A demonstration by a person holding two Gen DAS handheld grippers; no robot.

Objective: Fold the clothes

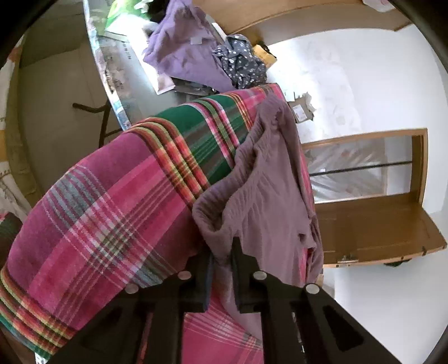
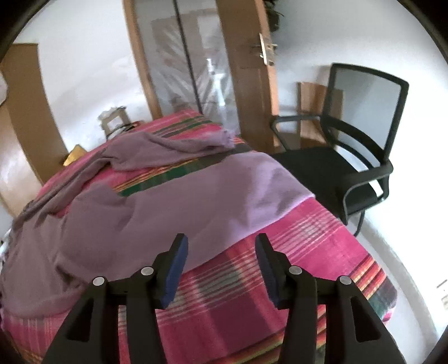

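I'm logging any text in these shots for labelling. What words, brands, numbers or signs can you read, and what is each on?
None can be read.
Green booklet on the table: printing too blurred.
Papers by the table edge: dark marks, illegible.
Carton behind the plaid cloth: label too small.
Purple garment, chair: no text visible.

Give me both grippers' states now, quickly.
Left gripper: shut on the mauve crinkled cotton garment.
Right gripper: open, empty, above the pink plaid woven blanket.
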